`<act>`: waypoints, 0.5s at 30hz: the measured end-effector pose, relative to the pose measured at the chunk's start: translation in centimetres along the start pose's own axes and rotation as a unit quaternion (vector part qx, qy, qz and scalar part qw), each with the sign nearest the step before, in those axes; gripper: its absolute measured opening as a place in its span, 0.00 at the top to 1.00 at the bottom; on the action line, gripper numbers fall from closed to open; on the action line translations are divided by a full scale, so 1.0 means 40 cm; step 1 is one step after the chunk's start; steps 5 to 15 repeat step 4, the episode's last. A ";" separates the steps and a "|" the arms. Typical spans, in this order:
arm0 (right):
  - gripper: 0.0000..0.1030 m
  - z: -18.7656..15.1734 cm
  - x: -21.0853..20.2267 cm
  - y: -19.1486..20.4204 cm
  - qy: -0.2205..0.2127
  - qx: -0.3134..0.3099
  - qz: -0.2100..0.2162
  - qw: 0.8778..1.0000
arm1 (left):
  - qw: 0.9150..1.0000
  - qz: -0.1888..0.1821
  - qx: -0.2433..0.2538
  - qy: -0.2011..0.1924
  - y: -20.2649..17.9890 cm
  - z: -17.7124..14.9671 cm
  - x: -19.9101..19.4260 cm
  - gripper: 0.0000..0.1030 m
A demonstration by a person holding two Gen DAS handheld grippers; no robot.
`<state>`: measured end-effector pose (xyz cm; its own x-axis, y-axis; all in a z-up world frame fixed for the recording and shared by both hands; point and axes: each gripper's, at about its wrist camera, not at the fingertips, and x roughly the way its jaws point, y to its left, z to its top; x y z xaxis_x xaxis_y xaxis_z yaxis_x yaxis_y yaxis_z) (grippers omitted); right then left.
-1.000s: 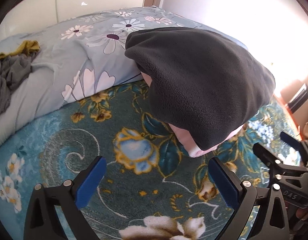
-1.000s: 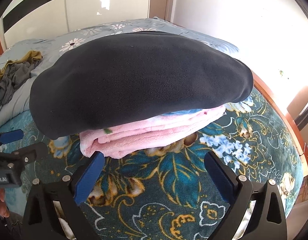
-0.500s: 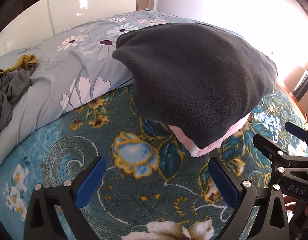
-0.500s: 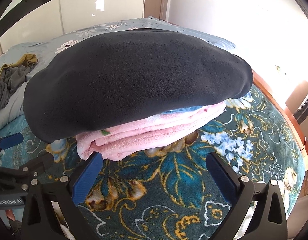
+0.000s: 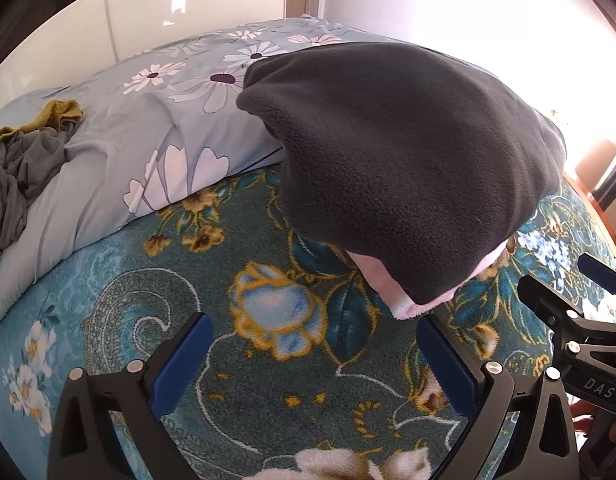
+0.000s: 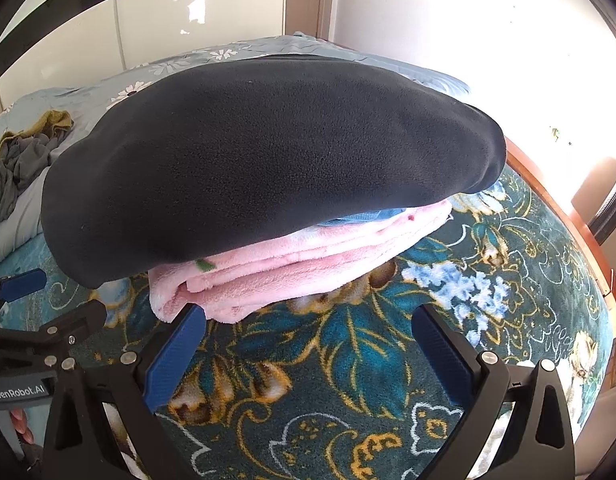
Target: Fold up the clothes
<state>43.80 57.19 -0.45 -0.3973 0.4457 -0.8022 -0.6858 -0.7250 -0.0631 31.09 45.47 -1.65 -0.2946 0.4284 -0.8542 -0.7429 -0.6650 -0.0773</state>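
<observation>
A folded dark grey fleece garment point(image 6: 268, 160) lies on top of a stack of folded pink clothes point(image 6: 292, 268) on the teal flowered blanket point(image 6: 348, 360). A strip of blue cloth shows between them. The stack also shows in the left wrist view, fleece point(image 5: 408, 160) over pink point(image 5: 392, 292). My right gripper point(image 6: 308, 344) is open and empty just in front of the stack, its left finger close to the pink edge. My left gripper point(image 5: 316, 356) is open and empty over the blanket, left of the stack's near corner.
A light blue daisy-print duvet point(image 5: 148, 120) is bunched behind the stack. A crumpled grey and olive pile of clothes point(image 5: 24, 160) lies on it at far left. The bed's wooden edge point(image 6: 556, 208) runs along the right. White wardrobe doors and a wall stand behind.
Both grippers have moved a little closer to the stack, which looms larger. The clothes have not moved. Both grippers stay open.
</observation>
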 end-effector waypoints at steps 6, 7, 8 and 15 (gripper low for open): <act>0.00 0.000 0.003 0.000 0.002 0.000 0.000 1.000 | 1.000 0.002 -0.005 0.000 0.002 0.000 0.003 0.00; 0.00 0.000 0.003 0.000 0.002 0.000 0.000 1.000 | 1.000 0.002 -0.005 0.000 0.002 0.000 0.003 0.00; 0.00 0.000 0.003 0.000 0.002 0.000 0.000 1.000 | 1.000 0.002 -0.005 0.000 0.002 0.000 0.003 0.00; 0.00 0.000 0.003 0.000 0.002 0.000 0.000 1.000 | 1.000 0.002 -0.005 0.000 0.002 0.000 0.003 0.00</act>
